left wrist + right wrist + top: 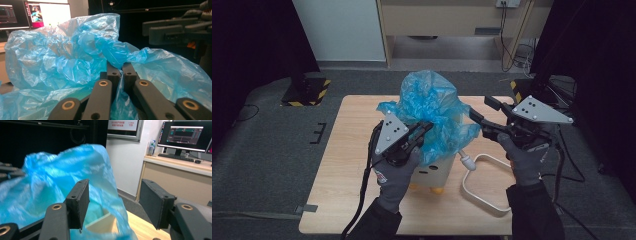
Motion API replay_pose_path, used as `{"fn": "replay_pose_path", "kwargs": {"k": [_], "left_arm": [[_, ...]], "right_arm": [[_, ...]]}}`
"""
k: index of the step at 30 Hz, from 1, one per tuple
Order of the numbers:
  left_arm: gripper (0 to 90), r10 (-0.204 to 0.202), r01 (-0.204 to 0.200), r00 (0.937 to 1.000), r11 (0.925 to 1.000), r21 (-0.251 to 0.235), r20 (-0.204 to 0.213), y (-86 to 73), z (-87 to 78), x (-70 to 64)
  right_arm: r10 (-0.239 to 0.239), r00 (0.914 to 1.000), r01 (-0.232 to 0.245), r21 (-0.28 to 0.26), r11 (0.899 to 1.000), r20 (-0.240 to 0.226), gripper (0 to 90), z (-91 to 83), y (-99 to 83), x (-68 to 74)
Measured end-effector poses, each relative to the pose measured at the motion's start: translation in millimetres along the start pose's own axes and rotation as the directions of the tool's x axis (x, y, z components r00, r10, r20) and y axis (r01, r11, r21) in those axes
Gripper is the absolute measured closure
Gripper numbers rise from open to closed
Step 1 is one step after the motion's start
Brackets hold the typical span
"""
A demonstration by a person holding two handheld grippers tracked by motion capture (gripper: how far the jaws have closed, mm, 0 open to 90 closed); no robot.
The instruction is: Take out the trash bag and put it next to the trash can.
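my left gripper (pixel 120 71) pinched a fold of the blue plastic bag (pixel 432 112) | bag draped over the small cream bin (pixel 434 172) at table (pixel 347 165) centre | my right gripper (pixel 113 202) spread wide, just beside the bag's right edge

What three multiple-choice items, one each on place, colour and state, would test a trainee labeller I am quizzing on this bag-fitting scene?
1. Where does the crinkled blue plastic bag sit?
A. over the small cream-coloured bin
B. flat on the floor
C. on the monitor desk

2. What colour is the looped cable on the light wooden table?
A. red
B. white
C. green

3. How do the grippers stand?
A. both open
B. both shut
C. left gripper shut on the bag, right gripper open

Answers:
1 A, the high view shows the bag draped over the bin's top.
2 B, the loop is white.
3 C, the left jaws pinch plastic; the right jaws stand apart.
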State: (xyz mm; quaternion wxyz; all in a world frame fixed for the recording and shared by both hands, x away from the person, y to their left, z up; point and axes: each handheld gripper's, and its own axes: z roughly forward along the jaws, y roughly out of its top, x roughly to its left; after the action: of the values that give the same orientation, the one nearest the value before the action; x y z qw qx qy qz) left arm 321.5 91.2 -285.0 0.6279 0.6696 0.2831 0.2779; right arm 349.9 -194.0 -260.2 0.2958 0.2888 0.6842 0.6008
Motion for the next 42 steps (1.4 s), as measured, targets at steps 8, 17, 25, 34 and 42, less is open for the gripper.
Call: {"fn": "replay_pose_path", "kwargs": {"k": [8,17,25,34,42], "left_arm": [[87.4,0.005,-0.005,1.0,1.0,-0.007,-0.002,3.1,-0.2,1.0],[87.4,0.013,-0.013,0.9998,0.9987,-0.05,-0.012,14.4,-1.3,0.9],[87.3,0.014,-0.015,0.9997,0.9972,-0.074,-0.019,20.2,-0.6,1.5],[87.1,0.028,-0.03,0.9993,0.9952,-0.093,-0.024,25.9,-0.7,1.5],[87.2,0.034,-0.038,0.999,0.9921,-0.119,-0.03,33.2,-6.0,3.1]], "right_arm": [[0.002,0.9995,-0.003,0.016,1.0,0.031,39.9,-9.9,-14.8,-15.3],[0.051,0.9971,-0.053,0.033,0.998,0.055,40.0,-20.9,-40.7,-33.9],[0.098,0.9917,-0.106,0.096,0.99,0.083,39.9,-24.5,-79.6,-48.9],[0.147,0.9832,-0.162,0.141,0.977,0.109,41.2,-30.1,-121.2,-61.0],[0.16,0.9746,-0.189,0.194,0.963,0.157,40.3,-33.5,-149.7,-71.0]]}}
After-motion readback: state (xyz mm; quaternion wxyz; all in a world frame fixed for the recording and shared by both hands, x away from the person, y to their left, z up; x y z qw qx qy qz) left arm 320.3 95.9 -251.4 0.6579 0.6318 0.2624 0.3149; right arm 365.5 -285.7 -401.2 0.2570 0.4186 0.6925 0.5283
